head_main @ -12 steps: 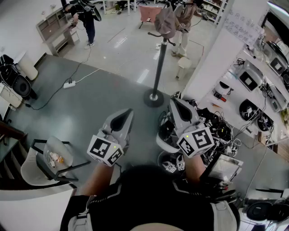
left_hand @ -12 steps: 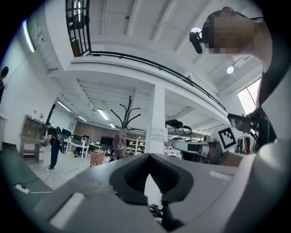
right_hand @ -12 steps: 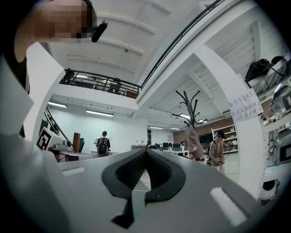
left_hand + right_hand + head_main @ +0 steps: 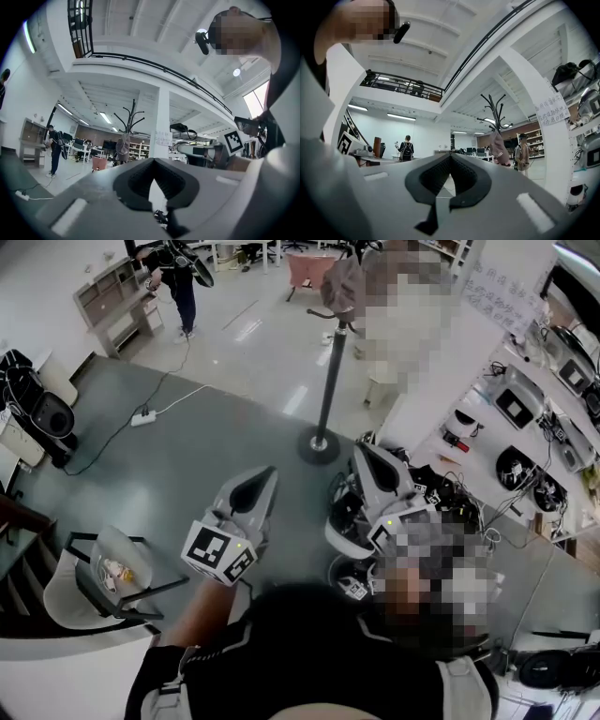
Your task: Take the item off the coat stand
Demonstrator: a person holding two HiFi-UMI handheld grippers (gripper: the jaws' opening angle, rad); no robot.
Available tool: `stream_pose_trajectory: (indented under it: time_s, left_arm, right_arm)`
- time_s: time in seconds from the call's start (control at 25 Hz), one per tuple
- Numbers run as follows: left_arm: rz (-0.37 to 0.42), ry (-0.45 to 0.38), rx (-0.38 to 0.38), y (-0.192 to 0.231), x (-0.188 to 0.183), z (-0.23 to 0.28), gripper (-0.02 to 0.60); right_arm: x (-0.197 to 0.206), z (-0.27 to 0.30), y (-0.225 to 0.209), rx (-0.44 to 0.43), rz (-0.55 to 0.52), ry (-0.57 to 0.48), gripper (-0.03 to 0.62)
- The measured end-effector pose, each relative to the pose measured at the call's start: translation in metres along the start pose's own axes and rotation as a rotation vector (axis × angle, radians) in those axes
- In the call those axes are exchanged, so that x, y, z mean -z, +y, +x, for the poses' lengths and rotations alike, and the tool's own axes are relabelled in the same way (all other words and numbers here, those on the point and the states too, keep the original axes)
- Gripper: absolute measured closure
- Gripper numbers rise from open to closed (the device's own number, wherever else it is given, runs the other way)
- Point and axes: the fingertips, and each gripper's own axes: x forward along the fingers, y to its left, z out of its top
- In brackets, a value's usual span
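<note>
**Both grippers clenched and empty, cap on the far stand**

Your left gripper (image 4: 262, 478) and your right gripper (image 4: 367, 455) sit side by side near you, both pointing away towards the coat stand (image 4: 327, 381). In the left gripper view the left gripper (image 4: 153, 161) has its jaws pressed together at the tips, with nothing between them. The right gripper view shows the same for the right gripper (image 4: 450, 157): its jaws are clenched tip to tip and grasp nothing.

The thing you are after is a greyish-pink cap (image 4: 342, 284). It hangs at the top of the coat stand, well apart from both grippers. The stand's dark pole rises from a round base (image 4: 319, 444) on the grey floor, far ahead and between your two grippers. From the left gripper view the cap (image 4: 123, 145) hangs under the branching black hooks of the coat stand (image 4: 131, 112), left of a white pillar (image 4: 161, 126). From the right gripper view the cap (image 4: 500, 150) hangs on the coat stand (image 4: 497, 110), with a person (image 4: 522, 152) standing just right of it.

Far to the left another person in dark clothes (image 4: 179, 282) stands by a shelf unit (image 4: 114, 298). A white power strip (image 4: 143, 415) lies on the floor to the left. A chair (image 4: 111, 573) stands near you on the left. A white bench (image 4: 525, 442) loaded with equipment runs along the right.
</note>
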Motion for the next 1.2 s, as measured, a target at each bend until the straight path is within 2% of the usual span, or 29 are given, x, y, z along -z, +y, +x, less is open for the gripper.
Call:
stream_pose_trajectory:
  time_s: [0.12, 0.64, 1.2]
  left_arm:
    - [0.005, 0.000, 0.011, 0.003, 0.003, -0.005, 0.566]
    - [-0.013, -0.008, 0.056, 0.020, -0.004, -0.014, 0.566]
    - [-0.034, -0.024, 0.076, 0.053, -0.001, -0.056, 0.566]
  right_arm:
    - [0.001, 0.001, 0.004, 0.002, 0.020, -0.012, 0.585]
    - [-0.004, 0.015, 0.018, 0.059, -0.008, -0.016, 0.585]
    - [0.004, 0.028, 0.063, 0.097, -0.035, -0.012, 0.585]
